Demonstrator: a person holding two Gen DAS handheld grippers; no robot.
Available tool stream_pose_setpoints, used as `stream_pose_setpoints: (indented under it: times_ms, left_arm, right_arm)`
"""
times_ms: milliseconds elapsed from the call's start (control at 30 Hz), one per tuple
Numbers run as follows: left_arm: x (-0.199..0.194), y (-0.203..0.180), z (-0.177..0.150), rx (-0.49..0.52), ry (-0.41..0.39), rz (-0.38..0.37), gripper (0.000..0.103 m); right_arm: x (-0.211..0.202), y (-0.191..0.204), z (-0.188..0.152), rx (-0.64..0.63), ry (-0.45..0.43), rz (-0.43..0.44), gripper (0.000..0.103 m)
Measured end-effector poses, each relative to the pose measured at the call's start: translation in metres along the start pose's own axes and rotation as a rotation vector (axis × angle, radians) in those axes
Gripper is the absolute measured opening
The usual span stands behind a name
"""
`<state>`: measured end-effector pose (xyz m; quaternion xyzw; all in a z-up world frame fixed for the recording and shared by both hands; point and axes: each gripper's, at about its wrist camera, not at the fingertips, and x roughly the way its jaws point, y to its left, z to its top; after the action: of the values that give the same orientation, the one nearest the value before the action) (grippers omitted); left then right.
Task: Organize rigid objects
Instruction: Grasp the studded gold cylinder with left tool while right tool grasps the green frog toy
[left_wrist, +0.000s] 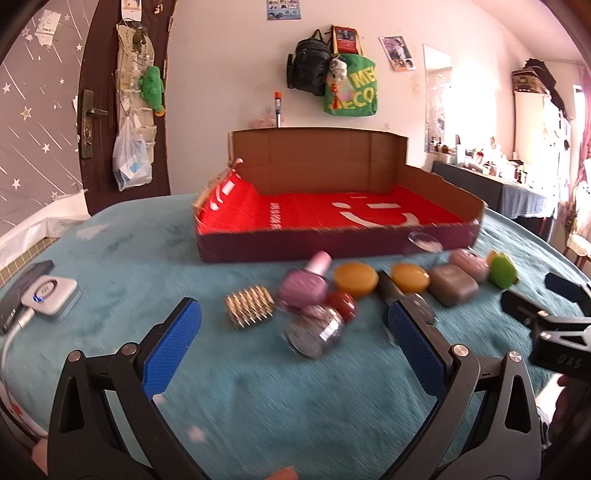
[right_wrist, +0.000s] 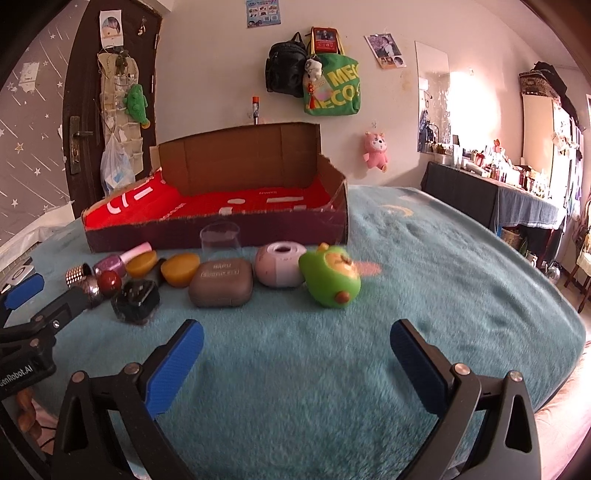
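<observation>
A cardboard box (left_wrist: 332, 247) (right_wrist: 221, 236) with a red lining lies on the teal blanket. In front of it runs a row of small objects: a gold ridged roller (left_wrist: 249, 306), a pink nail-polish bottle (left_wrist: 304, 284), a silver jar with a red ball cap (left_wrist: 317, 330), two yellow discs (left_wrist: 356, 278), a brown case (right_wrist: 221, 282), a pink round case (right_wrist: 279, 269) and a green toy (right_wrist: 330, 280). My left gripper (left_wrist: 295, 332) is open, its fingers on either side of the silver jar without touching. My right gripper (right_wrist: 295, 350) is open and empty, short of the green toy.
A clear upturned cup (right_wrist: 221, 240) stands against the box front. A black faceted object (right_wrist: 136, 301) lies near the brown case. A phone and a white charger (left_wrist: 50, 295) rest at the blanket's left edge. The blanket to the right of the green toy is bare.
</observation>
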<state>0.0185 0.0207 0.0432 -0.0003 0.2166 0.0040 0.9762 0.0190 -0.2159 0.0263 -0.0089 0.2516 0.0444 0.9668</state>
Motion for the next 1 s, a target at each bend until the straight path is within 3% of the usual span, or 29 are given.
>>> stream_pose_setpoints:
  times_ms: [333,533,700,833,933,1000]
  left_arm:
    - [0.033,0.04,0.023,-0.052,0.13,0.008,0.103]
    - [0.05,0.063,0.026,-0.115,0.239,-0.067,0.102]
    - [0.058,0.067,0.024,-0.092,0.3,-0.08,0.084]
    - [0.066,0.066,0.023,-0.074,0.339,-0.11,0.069]
    - [0.07,0.06,0.022,-0.053,0.363,-0.135,0.053]
    - [0.071,0.055,0.022,-0.026,0.361,-0.141,0.036]
  right_arm:
    - [0.02,-0.021,0.034,0.017,0.045,-0.044,0.103]
    - [0.037,-0.04,0.041,0.049,0.128,-0.043,0.103]
    - [0.049,-0.048,0.042,0.054,0.18,-0.04,0.101]
    - [0.058,-0.053,0.04,0.073,0.221,-0.009,0.093]
    - [0.06,-0.053,0.039,0.074,0.235,0.028,0.085]
    - [0.062,-0.049,0.04,0.061,0.236,0.058,0.075]
